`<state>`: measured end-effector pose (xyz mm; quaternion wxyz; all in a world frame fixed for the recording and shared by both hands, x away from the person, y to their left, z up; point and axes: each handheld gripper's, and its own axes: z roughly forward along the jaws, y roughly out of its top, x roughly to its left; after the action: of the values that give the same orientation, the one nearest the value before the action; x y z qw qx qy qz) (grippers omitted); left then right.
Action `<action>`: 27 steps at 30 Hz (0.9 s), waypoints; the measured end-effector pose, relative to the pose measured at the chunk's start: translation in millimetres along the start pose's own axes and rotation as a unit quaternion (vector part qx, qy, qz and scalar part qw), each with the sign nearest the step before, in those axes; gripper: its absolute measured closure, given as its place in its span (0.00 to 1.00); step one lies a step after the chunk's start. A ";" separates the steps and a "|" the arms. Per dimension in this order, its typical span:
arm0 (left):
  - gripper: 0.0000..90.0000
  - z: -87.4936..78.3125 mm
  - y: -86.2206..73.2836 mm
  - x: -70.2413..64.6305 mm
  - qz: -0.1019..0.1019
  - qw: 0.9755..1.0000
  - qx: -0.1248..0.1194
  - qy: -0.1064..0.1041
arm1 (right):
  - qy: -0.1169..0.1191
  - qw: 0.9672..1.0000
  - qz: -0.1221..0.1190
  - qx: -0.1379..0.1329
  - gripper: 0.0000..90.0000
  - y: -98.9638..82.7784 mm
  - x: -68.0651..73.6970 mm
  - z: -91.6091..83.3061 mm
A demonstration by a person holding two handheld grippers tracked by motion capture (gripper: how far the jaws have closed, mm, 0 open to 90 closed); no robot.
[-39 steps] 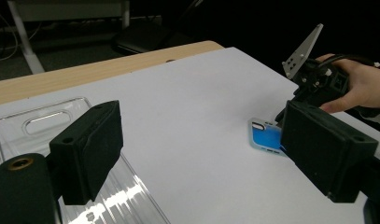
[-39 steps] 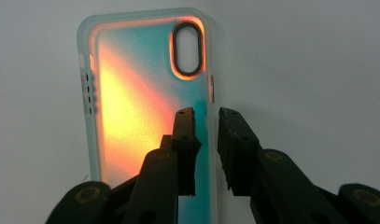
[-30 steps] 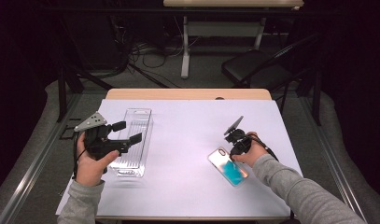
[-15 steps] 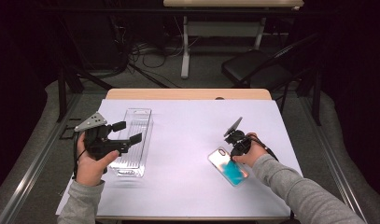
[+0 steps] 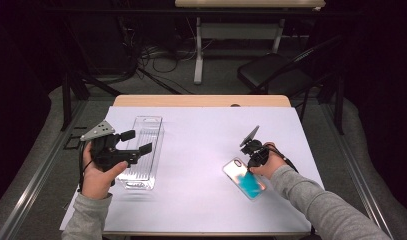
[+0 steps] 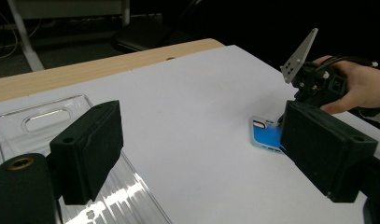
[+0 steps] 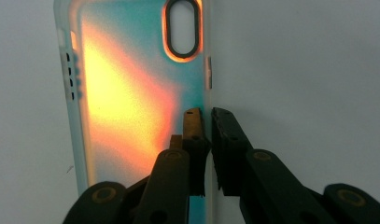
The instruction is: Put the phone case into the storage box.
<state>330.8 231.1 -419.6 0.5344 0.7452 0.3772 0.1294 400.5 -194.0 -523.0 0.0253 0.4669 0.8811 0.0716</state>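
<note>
A phone case tinted teal and orange lies flat on the white table at the right, its camera cut-out at the far end. My right gripper points down at it; its jaws have just been closing and now pinch the case's side rim, one pad inside and one outside. From above, that case sits just under the right gripper. At the left a clear plastic case lies on the table. My left gripper hovers over it, open with nothing between its jaws.
The table's wooden far edge borders dark floor with cables. A black chair stands beyond the right corner and a white desk leg behind the middle. White tabletop stretches between the two cases.
Both hands and both cases stay where they were. No clear difference shows from above.
</note>
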 end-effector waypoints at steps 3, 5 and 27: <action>0.15 0.0 0.1 -0.1 0.000 1.000 0.000 0.000 | 0.000 1.000 0.000 0.000 0.94 0.0 -0.2 -0.1; 0.15 0.0 0.1 0.0 0.001 1.000 0.000 0.000 | 0.000 1.000 0.000 0.001 0.95 0.1 -0.5 -0.1; 0.15 1.3 -0.7 0.2 0.001 1.000 0.003 0.000 | -0.002 1.000 -0.001 -0.005 0.97 0.0 -0.1 0.9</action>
<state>331.5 230.4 -420.9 0.5320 0.7472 0.3768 0.1289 400.7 -194.1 -523.8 0.0298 0.4657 0.8813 0.0747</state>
